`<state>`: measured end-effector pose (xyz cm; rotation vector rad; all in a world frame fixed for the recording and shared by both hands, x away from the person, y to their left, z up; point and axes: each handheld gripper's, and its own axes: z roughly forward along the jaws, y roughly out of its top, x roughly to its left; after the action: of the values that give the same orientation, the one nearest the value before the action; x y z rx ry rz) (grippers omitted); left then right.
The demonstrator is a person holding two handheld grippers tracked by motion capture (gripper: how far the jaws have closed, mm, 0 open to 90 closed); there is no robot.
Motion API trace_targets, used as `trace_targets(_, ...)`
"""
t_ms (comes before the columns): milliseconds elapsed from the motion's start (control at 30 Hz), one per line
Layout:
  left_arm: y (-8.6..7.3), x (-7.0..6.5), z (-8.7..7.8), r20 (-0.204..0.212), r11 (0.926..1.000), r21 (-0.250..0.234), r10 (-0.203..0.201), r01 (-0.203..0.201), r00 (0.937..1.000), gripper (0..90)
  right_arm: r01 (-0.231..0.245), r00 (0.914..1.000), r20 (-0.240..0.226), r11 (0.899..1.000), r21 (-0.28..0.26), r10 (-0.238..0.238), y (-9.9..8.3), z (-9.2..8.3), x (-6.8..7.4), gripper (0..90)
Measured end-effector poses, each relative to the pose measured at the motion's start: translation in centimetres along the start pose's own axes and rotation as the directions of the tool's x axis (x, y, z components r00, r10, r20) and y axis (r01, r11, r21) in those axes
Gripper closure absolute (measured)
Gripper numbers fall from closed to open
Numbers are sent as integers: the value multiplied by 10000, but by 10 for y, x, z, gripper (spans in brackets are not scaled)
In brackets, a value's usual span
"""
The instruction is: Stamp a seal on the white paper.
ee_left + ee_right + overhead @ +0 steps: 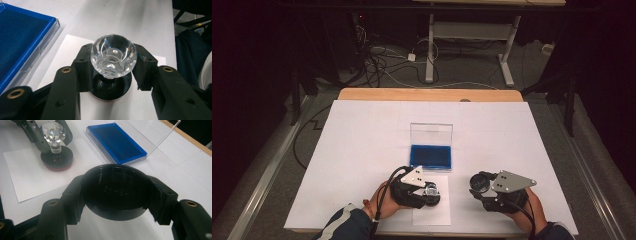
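Near the front edge of the bench (362, 130), a little left of its middle, the left claw (424, 192) is clenched on a stamp (113, 60) that stands upright on a small sheet of paper (432, 212). In the left gripper view both pads press the faceted clear knob of the stamp from opposite sides, while its black round base with a reddish underside rests flat on the paper. The knob looks like glass or hard plastic: stiff, smooth and likely slippery, with facets that give the pads only small flat spots, so a grip across its widest part, as here, seems the safest. It would probably chip if knocked or dropped, and the narrow neck under it looks like the weak point. The stamp seems light enough for one claw.

Behind the paper, toward the middle of the bench, lies an open ink pad case (430, 155) with a blue bed and a clear lid standing up at its far side.

Toward the front right corner, the right claw (484, 192) grasps a black round cap (116, 192), held clear of the bench by its rim, hollow side facing the camera. It is rigid plastic, light, and the thin wall should take the rim grip well.
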<state>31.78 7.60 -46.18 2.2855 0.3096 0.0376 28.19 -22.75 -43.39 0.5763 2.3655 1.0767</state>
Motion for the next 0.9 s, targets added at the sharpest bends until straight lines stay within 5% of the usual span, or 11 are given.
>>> trace_targets(900, 3, 1, 0, 128, 9995, 293, -134, 130, 9998, 543, -23, 10000, -12, 10000, 15, 23, 0, 0, 0, 389)
